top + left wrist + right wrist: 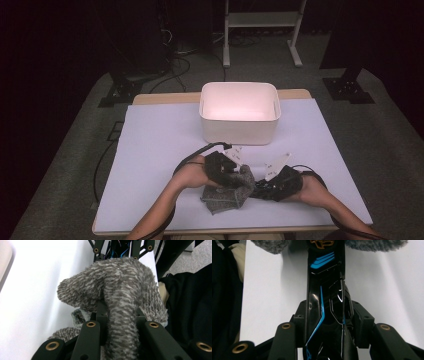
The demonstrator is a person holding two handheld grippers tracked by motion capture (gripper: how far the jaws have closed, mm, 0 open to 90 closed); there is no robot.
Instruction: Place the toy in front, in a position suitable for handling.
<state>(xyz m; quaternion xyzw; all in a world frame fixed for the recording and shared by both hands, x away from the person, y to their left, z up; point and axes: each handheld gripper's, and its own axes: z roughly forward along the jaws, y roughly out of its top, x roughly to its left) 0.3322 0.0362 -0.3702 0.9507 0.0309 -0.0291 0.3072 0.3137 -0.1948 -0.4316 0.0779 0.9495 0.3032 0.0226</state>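
Grey fuzzy cloth (120, 290) hides left claw's (117, 322) tips.

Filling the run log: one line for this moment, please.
left gripper: shut on grey fuzzy cloth | right gripper: shut on glossy black tool | white bin: behind, apart

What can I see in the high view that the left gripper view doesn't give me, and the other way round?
The high view takes in the white rectangular plastic bin at the back of the table, the person's two forearms, and both the left gripper and the right gripper meeting near the front edge. The left gripper view goes close: the fuzzy grey knitted cloth is pinched between its black jaws and bunches over them. Both show that cloth and the white table cover.
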